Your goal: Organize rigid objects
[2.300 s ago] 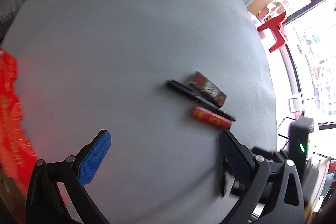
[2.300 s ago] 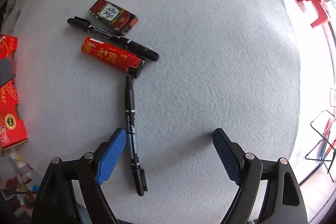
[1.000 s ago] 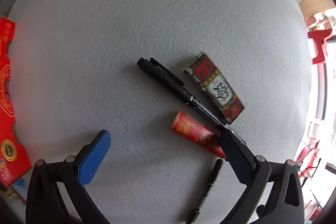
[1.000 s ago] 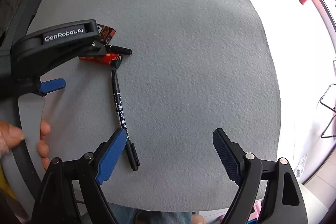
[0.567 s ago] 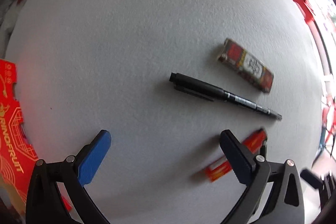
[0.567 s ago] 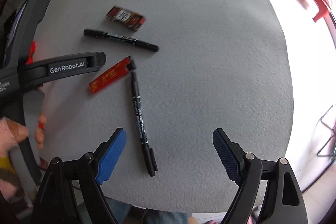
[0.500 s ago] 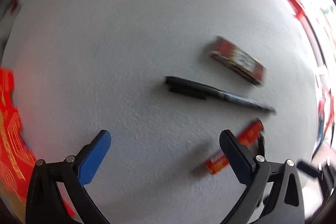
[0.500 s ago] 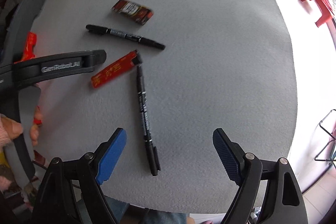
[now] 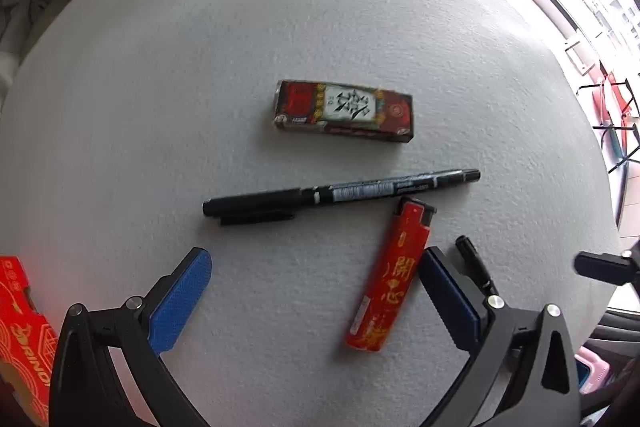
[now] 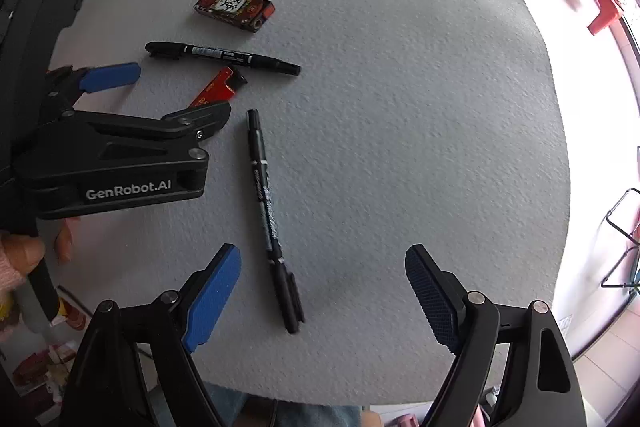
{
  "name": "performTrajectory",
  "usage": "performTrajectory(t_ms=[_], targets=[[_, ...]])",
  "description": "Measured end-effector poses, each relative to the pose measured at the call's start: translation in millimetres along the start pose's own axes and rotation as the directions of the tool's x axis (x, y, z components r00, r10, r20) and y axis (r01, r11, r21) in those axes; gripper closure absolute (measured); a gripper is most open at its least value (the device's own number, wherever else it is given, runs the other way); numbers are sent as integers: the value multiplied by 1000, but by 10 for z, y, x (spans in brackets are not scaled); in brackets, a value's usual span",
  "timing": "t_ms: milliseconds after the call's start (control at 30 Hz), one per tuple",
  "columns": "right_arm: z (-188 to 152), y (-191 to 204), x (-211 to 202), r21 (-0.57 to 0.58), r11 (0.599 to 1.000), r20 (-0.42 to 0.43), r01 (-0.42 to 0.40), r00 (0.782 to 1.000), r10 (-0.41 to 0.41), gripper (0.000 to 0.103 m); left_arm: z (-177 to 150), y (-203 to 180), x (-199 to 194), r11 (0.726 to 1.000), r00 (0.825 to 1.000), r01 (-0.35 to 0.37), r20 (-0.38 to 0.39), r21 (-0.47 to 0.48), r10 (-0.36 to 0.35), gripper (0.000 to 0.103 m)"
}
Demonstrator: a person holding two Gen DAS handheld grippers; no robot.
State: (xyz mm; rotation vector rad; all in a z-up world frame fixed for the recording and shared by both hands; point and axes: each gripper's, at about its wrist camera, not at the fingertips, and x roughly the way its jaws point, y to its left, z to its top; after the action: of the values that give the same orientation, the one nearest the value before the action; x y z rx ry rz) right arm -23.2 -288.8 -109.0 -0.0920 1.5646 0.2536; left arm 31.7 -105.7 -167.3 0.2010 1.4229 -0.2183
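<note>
Both claws stood wide and empty over the grey desk (image 10: 400,107): right claw (image 10: 322,291) nearest, astride a black pen (image 10: 269,219); left claw (image 9: 316,301) above the red lighter (image 9: 390,281). Farther lay another pen (image 9: 340,193), then the patterned box (image 9: 344,111).

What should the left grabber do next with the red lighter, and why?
Probably lower the left gripper and nudge it sideways to centre on the red plastic lighter. Its jaws are open, and the lighter lies flat on the grey felt table close beside one blue finger pad, not centred between them.
</note>
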Motion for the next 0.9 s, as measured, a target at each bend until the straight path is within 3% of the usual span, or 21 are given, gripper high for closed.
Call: performTrajectory(t_ms=[233,267,367,400,500,567,700,800,833,900], targets=[[229,332,223,-57,995,-15,81,997,-82,14,-26,-167,-38,980,999,39,15,193,-42,0],[226,360,228,-67,993,-17,93,995,-95,0,-22,-220,-37,979,999,40,14,198,-44,0],[186,420,383,-83,990,-110,110,987,-119,1,103,-409,9,983,999,38,20,182,-42,0],[167,443,381,-93,989,-94,113,988,-122,3,101,-408,13,986,999,36,27,165,-41,0],[123,501,359,-105,987,-58,124,990,-130,17,186,-510,-1,990,998,33,46,136,-39,0],[107,531,322,-100,987,-27,122,992,-125,32,136,-286,-53,990,999,33,35,137,-38,0],[60,599,246,-108,988,-2,108,994,-109,37,201,-267,-62,992,999,32,22,123,-35,0],[89,629,256,-118,987,-6,111,994,-112,47,225,-344,-9,992,999,31,24,119,-35,0],[91,650,251,-127,985,-2,113,993,-114,57,271,-385,-66,992,999,34,24,118,-37,1],[52,672,252,-158,980,8,117,993,-117,88,254,-395,-21,992,999,35,14,121,-37,1]])
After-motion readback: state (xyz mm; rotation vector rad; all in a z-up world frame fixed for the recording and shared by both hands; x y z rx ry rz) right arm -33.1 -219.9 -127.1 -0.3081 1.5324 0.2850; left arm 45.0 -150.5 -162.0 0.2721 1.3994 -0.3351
